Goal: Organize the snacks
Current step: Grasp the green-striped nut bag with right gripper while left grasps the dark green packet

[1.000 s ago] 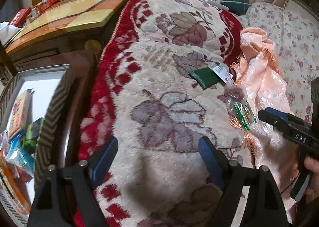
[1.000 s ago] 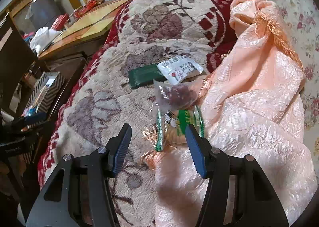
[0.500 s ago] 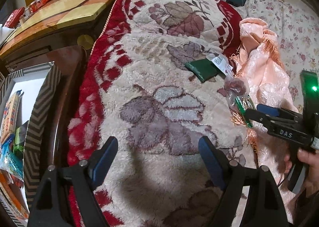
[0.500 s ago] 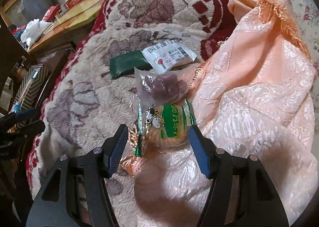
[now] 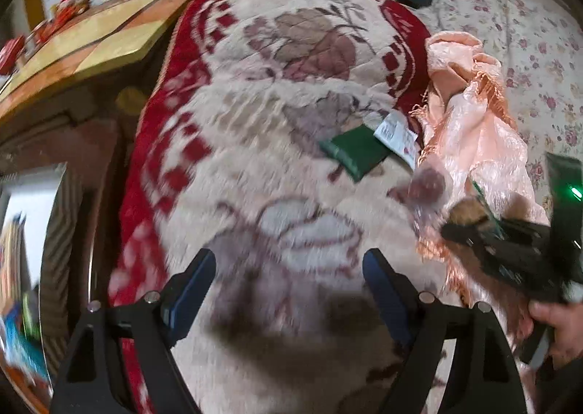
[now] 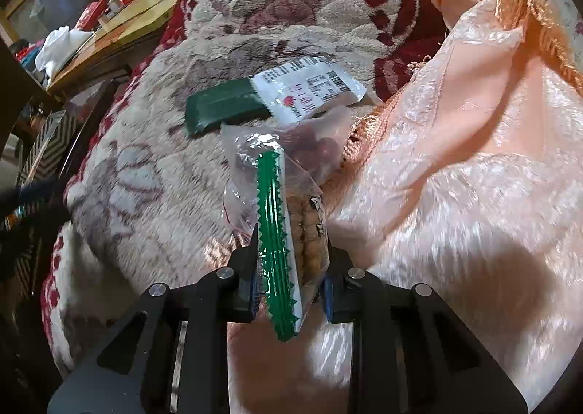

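Right gripper (image 6: 291, 290) pinches the green-edged cracker packet (image 6: 288, 232) to lift it off the blanket (image 6: 153, 173); left gripper (image 5: 291, 279) hangs spread, empty.

Bare plush blanket (image 5: 262, 166) lies open; bunched peach cloth (image 6: 473, 166) crowds the right.

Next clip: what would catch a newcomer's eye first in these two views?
The right gripper, low in its own view, has just closed on a green-edged cookie packet, tipped on edge over the plush floral blanket. Behind it lie a dark green packet and a white labelled packet, beside a peach satin cloth. The left gripper hangs open over the blanket.
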